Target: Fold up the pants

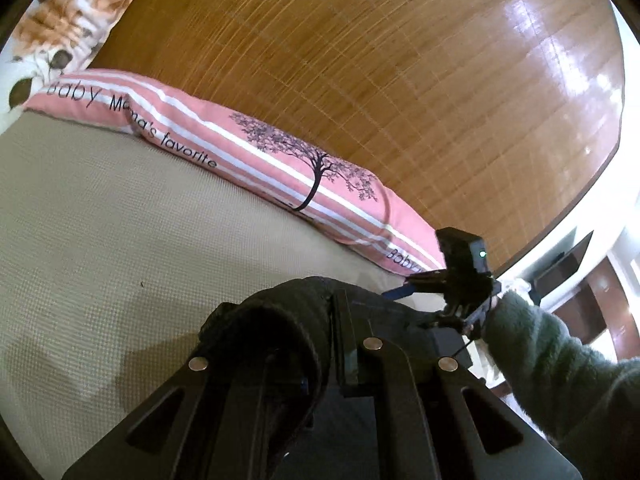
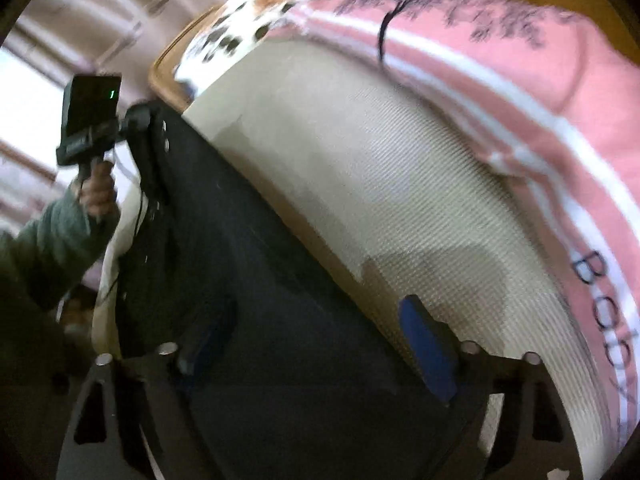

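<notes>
— Jaws first: our left gripper (image 1: 320, 344) looks clenched on the dark pants (image 1: 272, 332); our right gripper (image 2: 316, 344) stands spread, fabric draped between its blue pads (image 2: 428, 348).

— Pants hang stretched between both, above the beige bedspread (image 1: 100, 240). Only the right view shows that span running toward the left.

Dark pants (image 2: 248, 280) — between right claw (image 2: 316, 344) fingers

Dark pants (image 2: 248, 280); pink white-striped pillow (image 1: 248, 148) w/ black tree print; beige sheet (image 1: 100, 240)
</notes>
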A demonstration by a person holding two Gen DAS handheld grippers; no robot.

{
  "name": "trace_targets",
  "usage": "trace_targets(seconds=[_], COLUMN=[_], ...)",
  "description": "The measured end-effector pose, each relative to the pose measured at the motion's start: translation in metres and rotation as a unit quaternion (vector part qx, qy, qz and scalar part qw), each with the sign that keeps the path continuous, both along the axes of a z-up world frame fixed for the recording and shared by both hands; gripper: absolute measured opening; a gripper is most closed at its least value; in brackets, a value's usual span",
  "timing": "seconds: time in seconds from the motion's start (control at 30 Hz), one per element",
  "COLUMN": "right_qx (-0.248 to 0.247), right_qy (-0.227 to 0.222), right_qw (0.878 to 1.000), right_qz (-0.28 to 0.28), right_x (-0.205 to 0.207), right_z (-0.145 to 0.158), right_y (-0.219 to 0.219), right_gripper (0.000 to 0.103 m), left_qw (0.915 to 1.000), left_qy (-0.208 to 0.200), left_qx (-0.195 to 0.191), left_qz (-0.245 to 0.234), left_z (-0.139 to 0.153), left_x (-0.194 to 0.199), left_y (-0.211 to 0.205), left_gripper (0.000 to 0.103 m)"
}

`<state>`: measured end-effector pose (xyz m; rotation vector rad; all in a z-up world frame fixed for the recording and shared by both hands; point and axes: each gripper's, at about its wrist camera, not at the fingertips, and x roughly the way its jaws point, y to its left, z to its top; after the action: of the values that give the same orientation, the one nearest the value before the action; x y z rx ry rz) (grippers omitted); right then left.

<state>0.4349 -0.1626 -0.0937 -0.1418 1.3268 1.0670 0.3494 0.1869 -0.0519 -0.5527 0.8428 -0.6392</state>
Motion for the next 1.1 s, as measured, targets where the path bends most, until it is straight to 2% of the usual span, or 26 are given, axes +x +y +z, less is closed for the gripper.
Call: trace_targets(seconds=[0.13, 0.3, 0.43, 0.67, 0.83, 0.97, 1.1], right_qx=[-0.007, -0.017, -0.027, -0.074, -0.100, -0.115, -0.131], right_qy=[0.023, 0.028, 0.010, -0.083, -0.129, -0.149, -0.171], right_qw=[1.000, 0.999, 0.999, 0.991, 0.980, 0.971, 0.963], right_qz=[0.020, -0.001, -0.027, -0.078, -0.113, -0.144, -0.164], right_x=[0.002, 0.001, -0.006, -0.034, -0.057, -0.078, -0.113], right_z=[-0.016, -0.023, -0.023, -0.006, 0.018, 0.038, 0.061], right_y=[-0.016, -0.047, -0.060, -0.054, -0.056, -0.060, -0.060], right_gripper=[0.067, 0.033, 0.016, 0.012, 0.009, 0.008, 0.008], left_qw=[0.9999, 0.9995, 0.9980, 0.9900, 0.9804, 0.9764, 0.9759], left_qy=[-0.003, 0.010, 0.017, 0.014, -0.026, -0.067, -0.085], left_qx=[0.013, 0.029, 0.054, 0.132, 0.189, 0.202, 0.199], left_qz=[0.001, 0.011, 0.028, 0.048, 0.049, 0.040, 0.027], left_z=[0.005, -0.002, -0.012, -0.031, -0.016, 0.008, 0.028], left_x=[-0.001, 0.006, 0.013, 0.023, 0.007, -0.020, -0.050], left_y=[0.000, -0.001, -0.006, -0.019, -0.034, -0.039, -0.038], left_gripper=[0.009, 0.009, 0.009, 0.009, 0.009, 0.009, 0.009])
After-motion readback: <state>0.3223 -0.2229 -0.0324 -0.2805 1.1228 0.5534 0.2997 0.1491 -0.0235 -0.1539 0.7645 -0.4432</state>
